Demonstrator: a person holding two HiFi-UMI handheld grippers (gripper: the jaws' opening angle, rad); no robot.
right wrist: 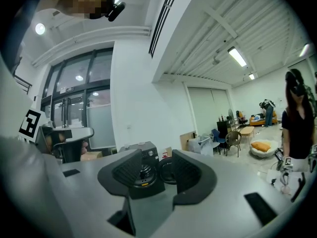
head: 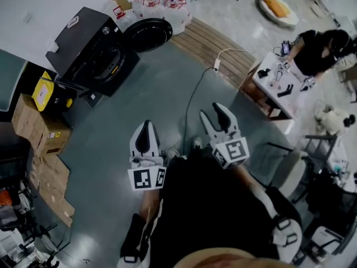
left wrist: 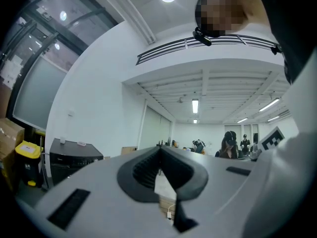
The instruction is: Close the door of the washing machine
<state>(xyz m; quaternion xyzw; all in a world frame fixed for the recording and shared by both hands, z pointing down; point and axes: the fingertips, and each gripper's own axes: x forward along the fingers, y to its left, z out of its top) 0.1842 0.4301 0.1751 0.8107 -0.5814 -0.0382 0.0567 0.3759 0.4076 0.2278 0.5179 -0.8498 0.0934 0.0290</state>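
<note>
I have both grippers low in the head view, close in front of my operator's body and well apart from the washer [head: 93,53]. The washer is a dark front-loader standing on the grey floor [head: 167,88] by the white wall, at the upper left of that view. Its round door [head: 148,34] is swung open and stands out to the right of the drum opening, not shut against the front.

The left gripper [head: 146,137] points roughly toward the washer. Its fingers [left wrist: 143,170] are closed, tips meeting, with nothing between them. In the left gripper view the washer sits off at the left edge.

The right gripper [head: 218,118] is beside the left one, just to its right. Its fingers [right wrist: 124,175] stand wide apart and grip nothing. Through the gap, the right gripper view shows the washer and its open door far off.

Cardboard boxes [head: 34,124] are stacked left of the washer, with a yellow container [head: 44,91] on top. White jugs [head: 159,4] cluster behind the door. A wooden platform [head: 215,46] lies to the right, and a cable [head: 194,96] runs across the floor from it. Farther right, 1 person [head: 318,49] sits at a table [head: 266,89] with small tools on it.
</note>
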